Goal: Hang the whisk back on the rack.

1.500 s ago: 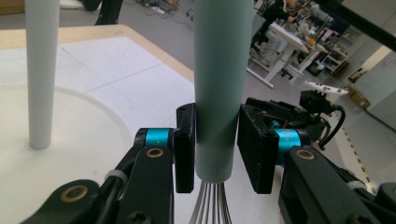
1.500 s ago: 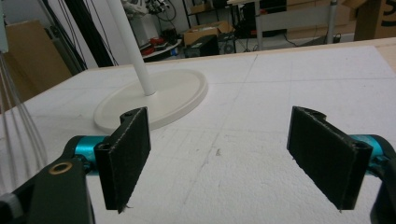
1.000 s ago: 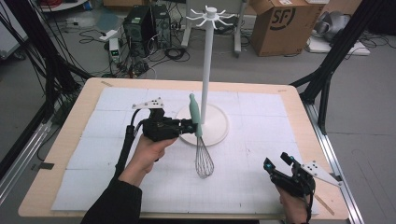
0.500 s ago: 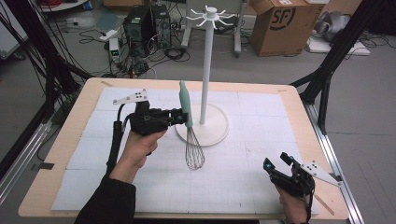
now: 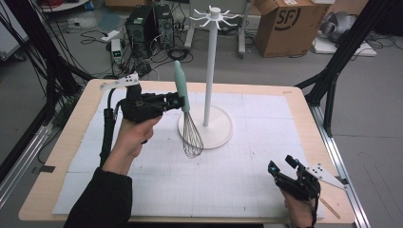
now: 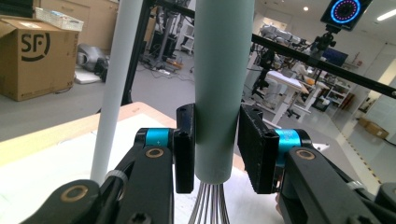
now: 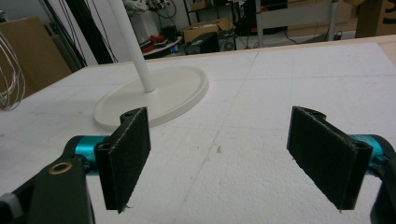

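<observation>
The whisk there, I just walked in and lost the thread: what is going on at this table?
A person works with hand-held tongs in each hand. The left tongs are shut on the pale green handle of the whisk, holding it upright in the air with its wire end hanging down just above the white mat, beside the white hook stand. The right tongs rest open near the table's front right corner, holding nothing. The whisk is not yet hung on the stand.

Black fingers [image 7: 126,156]; teal hubs; dark sleeve [image 5: 102,197]
</observation>
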Action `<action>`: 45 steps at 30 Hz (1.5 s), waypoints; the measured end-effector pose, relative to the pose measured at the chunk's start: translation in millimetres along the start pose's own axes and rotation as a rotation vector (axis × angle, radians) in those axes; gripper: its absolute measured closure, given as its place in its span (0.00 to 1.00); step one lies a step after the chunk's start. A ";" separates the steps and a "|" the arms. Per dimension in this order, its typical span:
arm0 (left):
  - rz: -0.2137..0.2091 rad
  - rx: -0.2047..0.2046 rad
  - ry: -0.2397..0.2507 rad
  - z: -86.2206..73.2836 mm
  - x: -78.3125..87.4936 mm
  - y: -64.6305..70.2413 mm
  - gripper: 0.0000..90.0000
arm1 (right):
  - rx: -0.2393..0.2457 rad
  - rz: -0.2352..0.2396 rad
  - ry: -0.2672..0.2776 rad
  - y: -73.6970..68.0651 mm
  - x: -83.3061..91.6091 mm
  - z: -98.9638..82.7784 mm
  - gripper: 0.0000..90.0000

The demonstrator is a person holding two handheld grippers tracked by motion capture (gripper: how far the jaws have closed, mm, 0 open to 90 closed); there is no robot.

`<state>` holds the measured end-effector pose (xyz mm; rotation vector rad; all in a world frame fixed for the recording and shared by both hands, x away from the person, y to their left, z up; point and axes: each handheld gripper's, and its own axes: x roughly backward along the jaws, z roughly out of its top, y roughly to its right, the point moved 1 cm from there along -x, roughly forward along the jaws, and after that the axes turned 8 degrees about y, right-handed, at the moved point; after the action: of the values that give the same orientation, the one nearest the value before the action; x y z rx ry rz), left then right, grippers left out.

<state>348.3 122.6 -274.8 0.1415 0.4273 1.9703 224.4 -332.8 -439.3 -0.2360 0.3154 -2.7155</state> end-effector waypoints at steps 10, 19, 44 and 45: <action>0.026 -0.044 0.005 38.6 -11.5 -10.0 0.76 | -0.009 -0.002 0.000 2.9 1.8 -0.9 0.23; 0.037 -0.047 0.015 63.1 -24.4 -27.1 0.76 | -0.021 -0.010 0.001 7.4 5.4 -2.5 0.23; 0.079 -0.112 -0.073 100.3 -47.4 -55.0 0.76 | -0.044 -0.023 0.015 11.5 8.9 -2.0 0.23; 0.076 -0.115 -0.079 101.2 -48.2 -55.1 0.76 | -0.044 -0.023 0.015 11.5 8.9 -2.0 0.23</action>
<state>445.3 123.2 -196.2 0.1636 0.2603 2.0513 220.1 -346.3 -443.1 -0.2337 0.3787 -2.7364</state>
